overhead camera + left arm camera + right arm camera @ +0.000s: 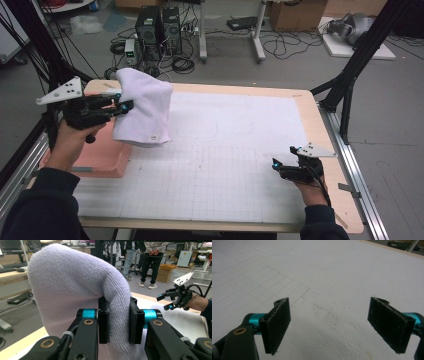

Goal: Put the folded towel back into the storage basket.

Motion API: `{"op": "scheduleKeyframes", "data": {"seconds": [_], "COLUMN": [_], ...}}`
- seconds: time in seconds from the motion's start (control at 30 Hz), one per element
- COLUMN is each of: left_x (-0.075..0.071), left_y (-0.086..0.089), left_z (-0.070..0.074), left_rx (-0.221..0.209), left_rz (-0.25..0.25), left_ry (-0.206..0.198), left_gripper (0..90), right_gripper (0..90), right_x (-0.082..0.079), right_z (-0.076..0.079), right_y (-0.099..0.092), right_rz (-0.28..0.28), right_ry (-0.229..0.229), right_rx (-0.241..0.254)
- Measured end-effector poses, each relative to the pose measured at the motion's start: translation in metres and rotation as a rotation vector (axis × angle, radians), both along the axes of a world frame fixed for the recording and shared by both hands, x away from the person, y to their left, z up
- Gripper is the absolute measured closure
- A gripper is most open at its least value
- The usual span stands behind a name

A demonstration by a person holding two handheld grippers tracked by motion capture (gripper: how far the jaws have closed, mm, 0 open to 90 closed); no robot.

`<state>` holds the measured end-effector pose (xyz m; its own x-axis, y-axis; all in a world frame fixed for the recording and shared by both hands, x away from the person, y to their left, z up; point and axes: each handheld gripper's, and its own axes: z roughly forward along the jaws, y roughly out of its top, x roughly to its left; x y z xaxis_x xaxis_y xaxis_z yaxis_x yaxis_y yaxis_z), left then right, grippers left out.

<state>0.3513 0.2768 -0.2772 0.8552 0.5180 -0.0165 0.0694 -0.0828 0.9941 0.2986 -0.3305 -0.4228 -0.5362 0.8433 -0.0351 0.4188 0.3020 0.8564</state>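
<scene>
Two handheld grippers are at work over the table, and from left to right the scene runs like this. At the far left a shallow salmon-pink plastic tray (102, 162) with rounded corners sits on the table's left edge. Above it, the left gripper (121, 106) pinches a thick fold of a soft white terry-cloth towel (145, 107), which hangs in the air in a rounded hump with its lower hem draping down over the tray's far corner. In the left gripper view the black pads (103, 326) squeeze a bunched ridge of the looped, nubbly fabric (75, 290) from both sides. Rightward lies the white gridded mat (225, 150), flat and matte, faintly scuffed, covering the pale wooden tabletop (320, 135). At the right, the right gripper (281, 165) hovers low over the mat with its jaws spread wide and nothing between them; its felt-like pads (277, 325) face each other across bare mat.

My judgement on risk: the pinch takes only one fold, so the limp, heavy cloth could slide out if swung quickly. The trailing hem could also snag the tray rim and drag the light tray along.
</scene>
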Motion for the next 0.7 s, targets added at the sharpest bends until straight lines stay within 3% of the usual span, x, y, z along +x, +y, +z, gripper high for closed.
{"op": "scheduleKeyframes", "data": {"seconds": [0.4, 0.7], "left_x": [-0.002, -0.005], "left_y": [0.061, 0.093], "left_z": [0.011, 0.017], "left_rx": [-0.021, 0.023], "left_rz": [0.052, 0.079], "left_ry": [0.007, 0.014], "left_gripper": [74.3, 74.3], "right_gripper": [17.3, 17.4], "right_x": [0.001, 0.002], "right_z": [0.0, 0.0], "right_y": [0.005, 0.008], "right_rz": [0.007, 0.011], "right_ry": [0.006, 0.006], "right_rx": [-0.005, -0.015]}}
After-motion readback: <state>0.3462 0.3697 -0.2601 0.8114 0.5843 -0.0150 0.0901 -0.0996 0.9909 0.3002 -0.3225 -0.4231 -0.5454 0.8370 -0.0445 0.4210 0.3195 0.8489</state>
